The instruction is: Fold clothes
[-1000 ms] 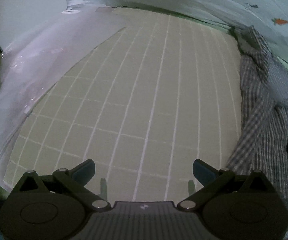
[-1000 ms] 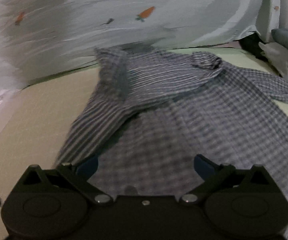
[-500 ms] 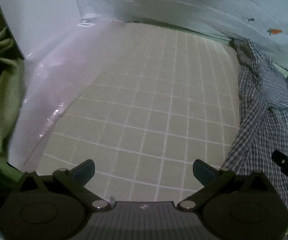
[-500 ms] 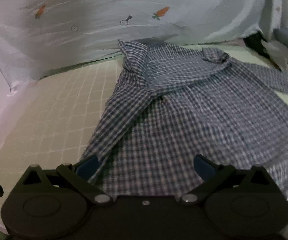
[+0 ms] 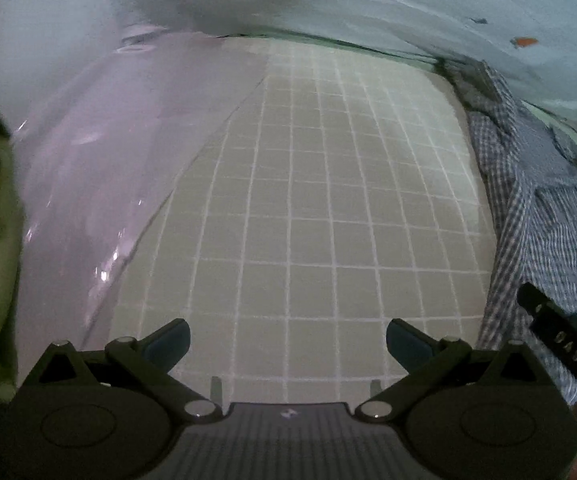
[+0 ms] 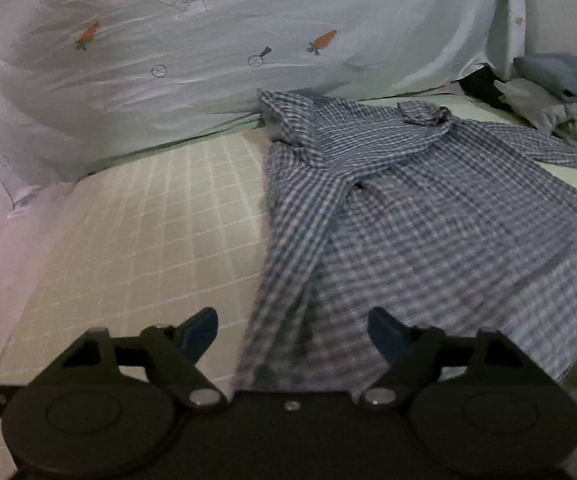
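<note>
The checked shirt (image 6: 428,216) lies spread on the bed (image 6: 140,232), collar toward the carrot-print sheet (image 6: 216,40), one sleeve folded across its front, likely laid flat so it can be folded. It is thin, soft woven cotton, rumpled at the collar. The right gripper (image 6: 292,330) hovers over the near hem; its fingers have just been closing but stand apart, nothing pinched. The left gripper (image 5: 287,340), fingers wide apart, hangs over the bare grid-patterned cover beside the shirt.
</note>
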Tool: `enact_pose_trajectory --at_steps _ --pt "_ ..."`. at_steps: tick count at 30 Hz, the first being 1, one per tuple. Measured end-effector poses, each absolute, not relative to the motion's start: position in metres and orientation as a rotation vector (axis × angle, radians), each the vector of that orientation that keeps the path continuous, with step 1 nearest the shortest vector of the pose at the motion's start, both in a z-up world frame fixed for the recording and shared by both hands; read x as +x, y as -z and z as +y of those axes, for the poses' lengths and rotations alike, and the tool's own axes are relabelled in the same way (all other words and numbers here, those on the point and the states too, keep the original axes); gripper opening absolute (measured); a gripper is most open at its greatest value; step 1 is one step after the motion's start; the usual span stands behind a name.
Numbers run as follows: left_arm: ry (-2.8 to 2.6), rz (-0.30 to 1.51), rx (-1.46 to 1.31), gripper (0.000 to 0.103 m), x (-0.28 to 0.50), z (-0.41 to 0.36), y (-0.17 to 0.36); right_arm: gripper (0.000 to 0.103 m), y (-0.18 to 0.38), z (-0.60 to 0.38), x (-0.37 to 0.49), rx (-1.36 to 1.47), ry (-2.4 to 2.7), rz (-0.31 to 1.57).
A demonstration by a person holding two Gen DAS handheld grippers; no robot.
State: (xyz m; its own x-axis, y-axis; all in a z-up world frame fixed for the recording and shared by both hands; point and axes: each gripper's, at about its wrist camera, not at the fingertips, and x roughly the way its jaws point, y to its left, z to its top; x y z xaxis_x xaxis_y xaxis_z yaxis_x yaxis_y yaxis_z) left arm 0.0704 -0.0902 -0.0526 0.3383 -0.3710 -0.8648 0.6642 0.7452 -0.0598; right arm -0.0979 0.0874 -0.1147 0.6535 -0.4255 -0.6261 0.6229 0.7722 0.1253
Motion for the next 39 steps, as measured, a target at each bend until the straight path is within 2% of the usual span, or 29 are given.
enact_pose_trajectory --at_steps 2,4,6,15,17,18,19,25,32,39 --pt "0.71 1.031 0.34 0.103 0.082 -0.09 0.054 0.063 0.12 0.101 -0.094 0.332 0.618 0.622" --pt "0.731 1.034 0.334 0.103 0.088 -0.09 0.053 0.044 0.123 0.112 -0.093 0.33 0.62 0.638" --pt "0.753 1.037 0.333 0.103 0.093 -0.09 0.053 0.035 0.124 0.119 -0.092 0.326 0.62 0.652" --pt "0.836 1.06 0.383 0.103 0.092 -0.09 0.061 0.027 0.14 0.128 -0.09 0.364 0.651 0.732" --pt "0.834 1.062 0.383 0.103 0.094 -0.089 0.062 0.019 0.143 0.127 -0.092 0.372 0.645 0.745" --pt "0.832 1.063 0.38 0.103 0.095 -0.088 0.062 0.007 0.144 0.127 -0.092 0.372 0.636 0.748" --pt "0.829 1.063 0.374 0.103 0.096 -0.088 0.062 0.002 0.144 0.127 -0.092 0.374 0.622 0.75" --pt "0.822 1.068 0.343 0.103 0.096 -0.091 0.06 0.0 0.112 0.115 -0.115 0.413 0.549 0.652" --pt "0.844 1.069 0.334 0.103 0.072 -0.116 0.059 0.0 0.065 0.055 -0.172 0.403 0.598 0.541" --pt "0.796 1.071 0.335 0.103 0.021 -0.16 0.06 0.0 0.102 -0.035 -0.201 0.336 0.715 0.672"
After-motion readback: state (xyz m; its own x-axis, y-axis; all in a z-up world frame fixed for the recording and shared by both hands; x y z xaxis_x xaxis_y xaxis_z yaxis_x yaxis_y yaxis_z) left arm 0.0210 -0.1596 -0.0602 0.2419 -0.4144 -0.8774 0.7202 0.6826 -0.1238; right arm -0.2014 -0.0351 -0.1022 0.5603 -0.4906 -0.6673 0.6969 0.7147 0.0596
